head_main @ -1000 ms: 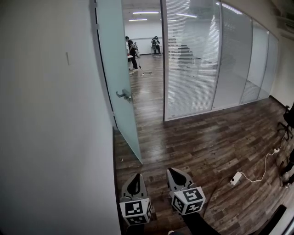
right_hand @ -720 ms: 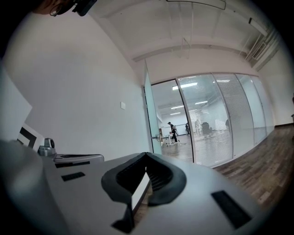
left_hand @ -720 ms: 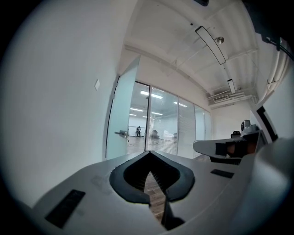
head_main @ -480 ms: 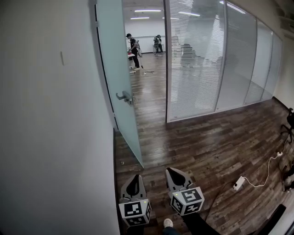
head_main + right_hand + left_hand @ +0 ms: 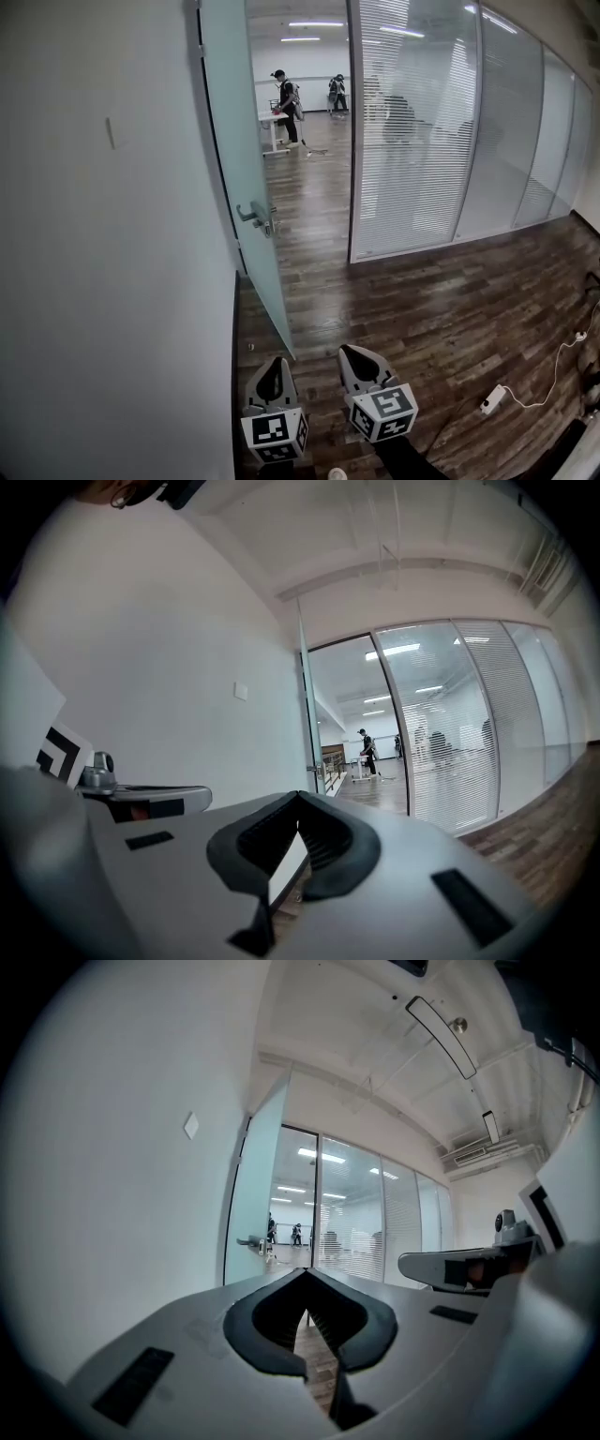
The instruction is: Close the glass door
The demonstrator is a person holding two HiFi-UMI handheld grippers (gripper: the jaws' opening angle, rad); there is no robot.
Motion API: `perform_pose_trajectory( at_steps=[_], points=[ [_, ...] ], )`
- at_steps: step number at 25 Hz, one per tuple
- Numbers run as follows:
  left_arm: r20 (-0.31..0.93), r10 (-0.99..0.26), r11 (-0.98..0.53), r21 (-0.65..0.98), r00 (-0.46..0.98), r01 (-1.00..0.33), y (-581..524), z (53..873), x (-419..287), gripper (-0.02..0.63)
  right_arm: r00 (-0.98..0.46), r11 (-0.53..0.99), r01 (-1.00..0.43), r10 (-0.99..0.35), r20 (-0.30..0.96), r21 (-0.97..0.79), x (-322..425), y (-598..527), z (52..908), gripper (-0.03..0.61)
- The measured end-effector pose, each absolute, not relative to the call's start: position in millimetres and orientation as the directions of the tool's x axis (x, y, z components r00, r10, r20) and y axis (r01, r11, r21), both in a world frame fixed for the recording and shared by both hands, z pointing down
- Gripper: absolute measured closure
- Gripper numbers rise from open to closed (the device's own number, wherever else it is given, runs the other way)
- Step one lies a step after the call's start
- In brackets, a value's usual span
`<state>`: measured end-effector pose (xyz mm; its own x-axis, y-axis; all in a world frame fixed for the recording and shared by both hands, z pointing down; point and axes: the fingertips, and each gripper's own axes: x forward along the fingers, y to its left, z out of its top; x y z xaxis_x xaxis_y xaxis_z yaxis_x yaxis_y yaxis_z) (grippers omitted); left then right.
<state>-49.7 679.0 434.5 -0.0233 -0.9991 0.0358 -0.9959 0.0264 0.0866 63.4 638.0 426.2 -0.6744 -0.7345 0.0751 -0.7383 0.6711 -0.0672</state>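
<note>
The frosted glass door [image 5: 248, 187] stands open, swung out from the white wall towards me, with a metal lever handle [image 5: 255, 216] on its near edge. Both grippers hang low in the head view, well short of the door and below the handle. My left gripper [image 5: 273, 360] is shut with nothing in it, close to the wall. My right gripper [image 5: 349, 350] is beside it, also shut and empty. In the left gripper view the door [image 5: 258, 1194] and handle [image 5: 251, 1241] show ahead above the closed tips [image 5: 306, 1274]. In the right gripper view the door's edge [image 5: 307, 714] rises beyond the tips [image 5: 298, 797].
A white wall [image 5: 112, 281] runs along the left. A glass partition with blinds [image 5: 412, 141] stands right of the doorway. A power strip with a white cable [image 5: 494, 399] lies on the wood floor at the right. People stand far off in the room beyond [image 5: 286, 98].
The view and both grippers have moved forward towards the door, so the door and its handle look nearer and larger. Both pairs of jaws stayed shut.
</note>
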Motion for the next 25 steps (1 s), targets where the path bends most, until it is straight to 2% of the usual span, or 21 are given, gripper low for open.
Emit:
perform_pose_trajectory(
  at_steps=[13,25],
  points=[
    [0.064,-0.998,0.029,0.086,-0.023,-0.996,612,444,-69,0.617,-0.688,0.682,-0.725,-0.721,0.082,-0.093,39,570,433,0.580],
    [0.044,-0.999,-0.004,0.102,0.009,-0.995,497,430,-154,0.617,-0.654,0.650,-0.756,-0.754,0.064,-0.076,-40,460,418,0.580]
  ],
)
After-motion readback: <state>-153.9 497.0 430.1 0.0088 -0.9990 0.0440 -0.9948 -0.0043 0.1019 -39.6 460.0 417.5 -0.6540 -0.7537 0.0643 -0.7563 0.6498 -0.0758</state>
